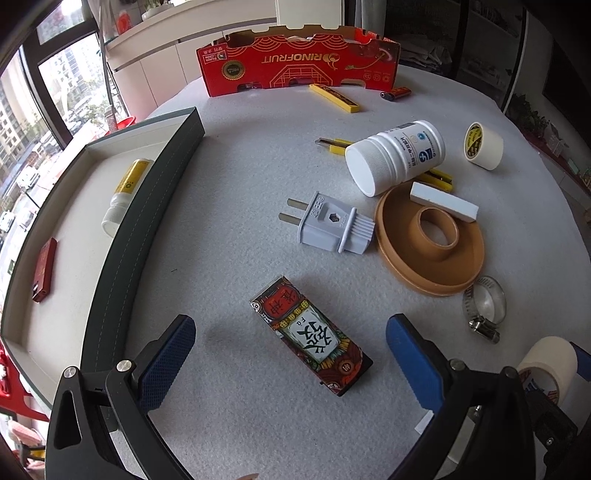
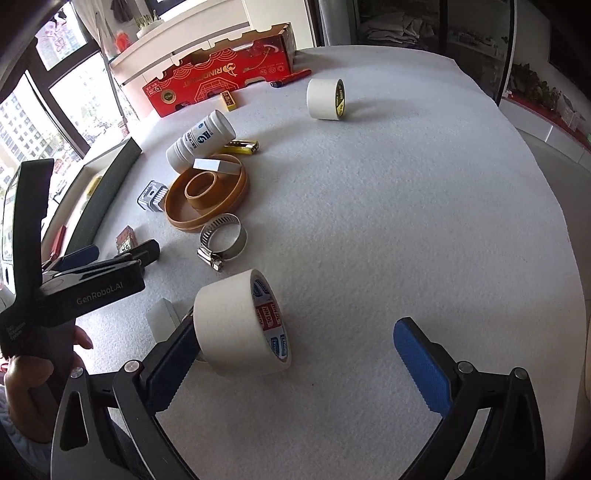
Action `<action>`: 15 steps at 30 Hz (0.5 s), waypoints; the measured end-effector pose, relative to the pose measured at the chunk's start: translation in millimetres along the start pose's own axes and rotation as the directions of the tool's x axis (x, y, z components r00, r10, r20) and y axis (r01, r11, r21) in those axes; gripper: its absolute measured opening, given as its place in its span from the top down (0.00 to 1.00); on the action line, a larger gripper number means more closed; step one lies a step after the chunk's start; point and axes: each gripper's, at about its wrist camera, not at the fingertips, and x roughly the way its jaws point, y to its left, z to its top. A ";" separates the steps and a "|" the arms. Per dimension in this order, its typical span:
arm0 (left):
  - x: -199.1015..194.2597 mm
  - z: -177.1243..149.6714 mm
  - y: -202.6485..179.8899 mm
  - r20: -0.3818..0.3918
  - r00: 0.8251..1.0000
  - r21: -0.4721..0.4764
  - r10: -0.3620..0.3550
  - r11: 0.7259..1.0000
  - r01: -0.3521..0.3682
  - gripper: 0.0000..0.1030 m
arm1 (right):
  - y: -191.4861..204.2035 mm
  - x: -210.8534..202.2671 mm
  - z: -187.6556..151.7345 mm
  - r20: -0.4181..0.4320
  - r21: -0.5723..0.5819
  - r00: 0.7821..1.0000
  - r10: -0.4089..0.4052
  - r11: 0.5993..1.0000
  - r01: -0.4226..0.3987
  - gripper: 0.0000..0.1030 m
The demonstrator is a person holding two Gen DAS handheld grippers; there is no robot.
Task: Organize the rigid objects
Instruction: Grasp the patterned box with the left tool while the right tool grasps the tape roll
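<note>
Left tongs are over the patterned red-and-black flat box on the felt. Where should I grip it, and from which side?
Grip the patterned red-and-black flat box across its two long edges near mid-length, coming straight down from above. It lies flat on the white felt table cover, so only its narrow width fits between the open left tongs, whose blue pads already flank it. Turn slightly to match its diagonal lie.

Both wrist cameras look down close, sharing the brown ring.

A round table covered in white felt is seen beside large dark-framed windows, through which daylight and apartment blocks are visible. White cabinets are set behind its far edge.
</note>
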 end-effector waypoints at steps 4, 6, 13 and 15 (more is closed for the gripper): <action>2.5 -1.5 5.4 -0.014 1.000 -0.067 -0.014 0.998 0.013 0.00 | 11.1 1.8 3.0 0.007 -0.025 1.000 0.002 1.000 -0.001 0.01; 2.7 -1.7 5.0 -0.023 1.000 -0.086 -0.004 0.996 0.002 0.00 | 14.0 3.5 3.8 -0.004 -0.030 1.000 0.002 1.000 -0.002 0.15; 0.7 -2.6 -1.8 -0.054 0.999 -0.096 -0.005 0.995 0.000 0.03 | 15.2 2.7 0.3 -0.035 -0.041 0.999 0.018 0.999 -0.019 0.64; -3.8 -4.1 -6.4 -0.047 0.999 -0.078 -0.016 0.997 0.012 0.10 | 16.5 -1.5 -1.4 -0.022 -0.054 1.000 0.002 0.999 -0.003 0.64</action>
